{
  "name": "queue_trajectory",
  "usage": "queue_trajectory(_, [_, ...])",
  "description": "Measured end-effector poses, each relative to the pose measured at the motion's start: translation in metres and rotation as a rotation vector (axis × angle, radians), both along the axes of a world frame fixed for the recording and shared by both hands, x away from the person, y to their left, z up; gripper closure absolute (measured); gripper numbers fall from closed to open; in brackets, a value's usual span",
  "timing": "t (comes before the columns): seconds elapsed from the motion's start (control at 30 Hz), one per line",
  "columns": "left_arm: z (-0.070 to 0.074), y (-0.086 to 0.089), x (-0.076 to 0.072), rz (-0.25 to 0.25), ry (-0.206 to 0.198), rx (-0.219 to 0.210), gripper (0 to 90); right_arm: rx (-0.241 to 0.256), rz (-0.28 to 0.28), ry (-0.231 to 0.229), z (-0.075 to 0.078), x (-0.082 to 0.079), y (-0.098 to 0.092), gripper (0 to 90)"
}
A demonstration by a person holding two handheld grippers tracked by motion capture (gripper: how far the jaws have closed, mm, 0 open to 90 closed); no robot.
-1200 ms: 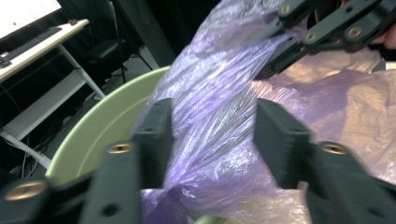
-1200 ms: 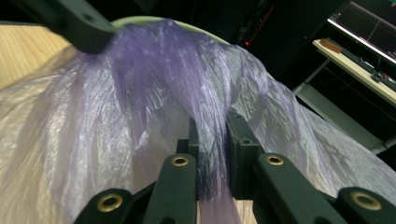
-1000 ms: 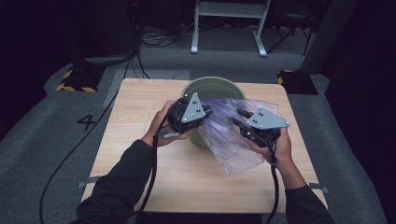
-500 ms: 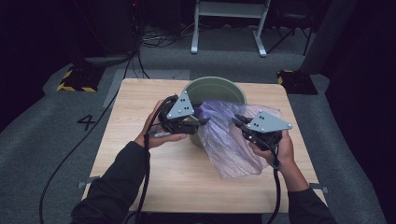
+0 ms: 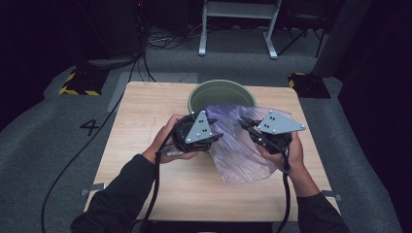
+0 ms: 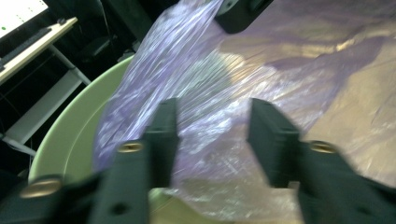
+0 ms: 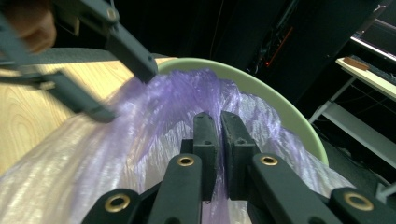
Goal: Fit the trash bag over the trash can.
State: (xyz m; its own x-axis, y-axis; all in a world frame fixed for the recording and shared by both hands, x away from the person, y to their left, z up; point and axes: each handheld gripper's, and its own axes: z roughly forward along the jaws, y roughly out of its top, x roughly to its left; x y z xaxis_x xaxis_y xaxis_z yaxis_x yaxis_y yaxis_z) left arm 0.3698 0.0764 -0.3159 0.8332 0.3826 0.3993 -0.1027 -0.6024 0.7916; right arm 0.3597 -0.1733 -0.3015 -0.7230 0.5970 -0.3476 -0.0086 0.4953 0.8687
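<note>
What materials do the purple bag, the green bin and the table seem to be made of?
Bag: thin plastic film, translucent, glossy and wrinkled. Bin: probably moulded plastic, with a smooth, matte, pale green rim. Table: light wood or a wood-look laminate, with visible grain.

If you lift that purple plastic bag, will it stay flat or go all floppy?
Probably floppy: the purple plastic bag already crumples and drapes over the green bucket rim. It looks thin and see-through, so likely very light. The right gripper, shut on a fold, bunches it, so it may slip or stretch.
</note>
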Motion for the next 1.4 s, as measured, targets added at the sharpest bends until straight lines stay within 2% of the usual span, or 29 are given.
queue_trajectory(0.07, [0.000, 0.002, 0.001, 0.016, -0.034, 0.014, 75.7, 0.000, -0.005, -0.004, 0.000, 0.000, 0.000, 82.2])
queue_trajectory(0.13, [-0.001, 0.002, 0.002, 0.022, -0.043, 0.026, 84.1, 0.005, 0.002, 0.004, 0.000, -0.001, 0.000, 80.0])
queue_trajectory(0.2, [-0.002, 0.002, 0.003, 0.026, -0.046, 0.036, 89.4, 0.007, -0.012, 0.002, 0.000, -0.002, 0.000, 71.5])
queue_trajectory(0.27, [-0.002, 0.003, 0.005, 0.027, -0.042, 0.033, 89.7, 0.015, -0.024, 0.005, 0.000, -0.002, -0.001, 60.8])
queue_trajectory(0.33, [-0.002, 0.006, 0.008, 0.039, -0.033, 0.027, 89.8, 0.009, -0.029, 0.035, 0.000, -0.001, -0.003, 47.7])
queue_trajectory(0.43, [-0.002, 0.012, 0.012, 0.048, -0.007, 0.004, 89.7, 0.003, -0.051, 0.050, 0.000, -0.004, -0.010, 39.5])
queue_trajectory(0.47, [-0.002, 0.018, 0.016, 0.057, 0.012, -0.024, 89.8, 0.014, -0.048, 0.058, 0.000, -0.007, -0.015, 36.2])
queue_trajectory(0.5, [-0.002, 0.018, 0.016, 0.057, 0.012, -0.024, 89.8, 0.012, -0.043, 0.063, -0.001, -0.009, -0.019, 34.9])
queue_trajectory(0.53, [-0.003, 0.023, 0.019, 0.064, 0.033, -0.050, 89.8, 0.006, -0.040, 0.062, -0.001, -0.012, -0.022, 34.3])
queue_trajectory(0.63, [-0.003, 0.029, 0.023, 0.080, 0.039, -0.067, 89.8, 0.004, -0.036, 0.055, -0.002, -0.016, -0.030, 38.1])
queue_trajectory(0.73, [-0.002, 0.036, 0.027, 0.106, 0.042, -0.086, 89.8, 0.019, 0.005, 0.042, -0.006, -0.025, -0.044, 35.8])
queue_trajectory(0.83, [-0.002, 0.041, 0.031, 0.127, 0.048, -0.086, 89.8, 0.021, 0.051, 0.021, -0.011, -0.033, -0.053, 33.5])
queue_trajectory(1.0, [-0.003, 0.050, 0.039, 0.158, 0.060, -0.098, 89.8, 0.035, 0.071, 0.026, -0.018, -0.038, -0.064, 30.9])
queue_trajectory(1.13, [-0.005, 0.056, 0.046, 0.182, 0.080, -0.100, 89.8, 0.002, 0.125, 0.060, -0.027, -0.039, -0.059, 34.0])
queue_trajectory(1.2, [-0.007, 0.058, 0.049, 0.184, 0.090, -0.109, 89.8, -0.035, 0.124, 0.050, -0.033, -0.039, -0.051, 38.1])
queue_trajectory(1.23, [-0.007, 0.058, 0.049, 0.184, 0.090, -0.109, 89.7, -0.035, 0.124, 0.050, -0.033, -0.039, -0.051, 38.1])
queue_trajectory(1.27, [-0.007, 0.061, 0.050, 0.184, 0.097, -0.124, 89.2, -0.072, 0.103, 0.034, -0.040, -0.036, -0.042, 50.6])
queue_trajectory(1.33, [-0.007, 0.063, 0.051, 0.186, 0.111, -0.145, 80.9, -0.091, 0.117, 0.034, -0.044, -0.033, -0.035, 61.9])
queue_trajectory(1.4, [-0.008, 0.066, 0.049, 0.163, 0.107, -0.158, 75.0, -0.118, 0.125, 0.024, -0.048, -0.030, -0.028, 75.2])
